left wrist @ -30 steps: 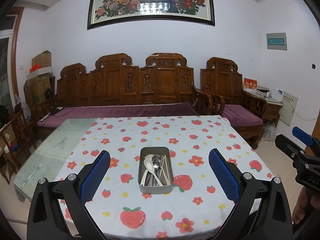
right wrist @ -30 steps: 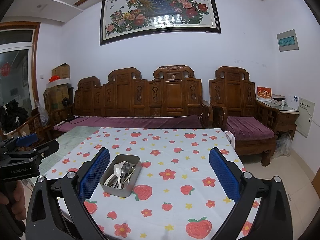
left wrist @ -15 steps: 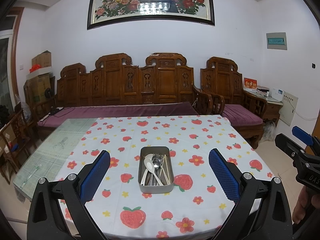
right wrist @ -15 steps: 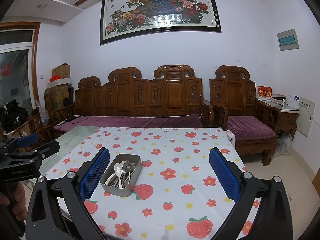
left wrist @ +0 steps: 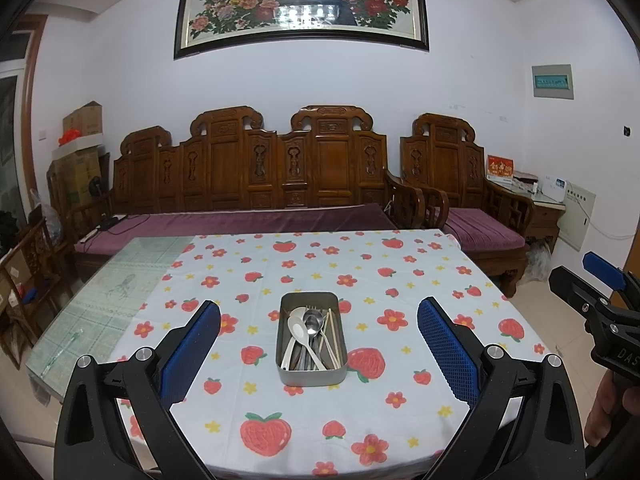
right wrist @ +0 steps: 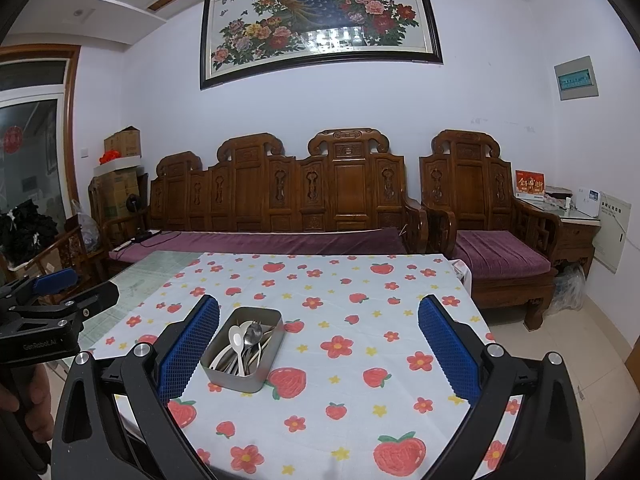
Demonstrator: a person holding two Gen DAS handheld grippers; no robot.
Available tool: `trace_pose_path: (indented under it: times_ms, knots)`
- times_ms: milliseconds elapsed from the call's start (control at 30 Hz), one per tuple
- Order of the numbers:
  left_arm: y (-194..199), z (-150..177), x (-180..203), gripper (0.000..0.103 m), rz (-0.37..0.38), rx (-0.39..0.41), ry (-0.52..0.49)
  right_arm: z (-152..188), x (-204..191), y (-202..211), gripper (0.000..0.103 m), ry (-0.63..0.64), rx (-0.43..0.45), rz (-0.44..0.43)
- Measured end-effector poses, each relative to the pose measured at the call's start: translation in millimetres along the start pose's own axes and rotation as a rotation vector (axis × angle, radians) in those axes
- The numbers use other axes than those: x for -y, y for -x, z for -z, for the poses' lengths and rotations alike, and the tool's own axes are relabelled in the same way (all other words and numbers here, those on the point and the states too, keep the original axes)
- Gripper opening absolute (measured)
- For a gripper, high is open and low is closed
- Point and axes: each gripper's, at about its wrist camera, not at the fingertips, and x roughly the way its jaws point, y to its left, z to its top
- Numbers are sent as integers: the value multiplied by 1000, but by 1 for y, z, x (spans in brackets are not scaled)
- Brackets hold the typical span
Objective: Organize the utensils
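Both sets of jaws stand wide apart and hold nothing. The left gripper [left wrist: 319, 344] hangs above the near edge of the counter [left wrist: 400, 420], squarely facing the metal tin [left wrist: 310, 374]. The right gripper [right wrist: 319, 344] sits further right, so the tin falls toward its left pad.

All the utensils in view lie bundled lengthwise in the tin: a white spoon [left wrist: 298, 330], a steel spoon [left wrist: 313, 322], pale chopsticks [left wrist: 335, 336] along the right wall, and what may be a fork, though its tines are too small to be sure of. None lies loose on the strawberry tablecloth [left wrist: 280, 272].

This would suit either a mixed pile waiting to be sorted out or utensils already gathered into their container, so no particular next move is settled. Any pick from the tin would call for narrow, careful jaws, since the handles overlap.

The left view looks straight down the tin's length; the right view shows its near-right corner and outer wall, plus the person's hand [right wrist: 24, 412] on the left gripper's handle.
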Motion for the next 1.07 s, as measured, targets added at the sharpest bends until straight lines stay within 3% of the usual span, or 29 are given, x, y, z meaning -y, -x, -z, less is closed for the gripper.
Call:
trace_pose_path:
  times_ms: [1067]
  knots:
    - [0,1,-2,95,1,1,1,1,-2,-3,100,-2,-1,-4]
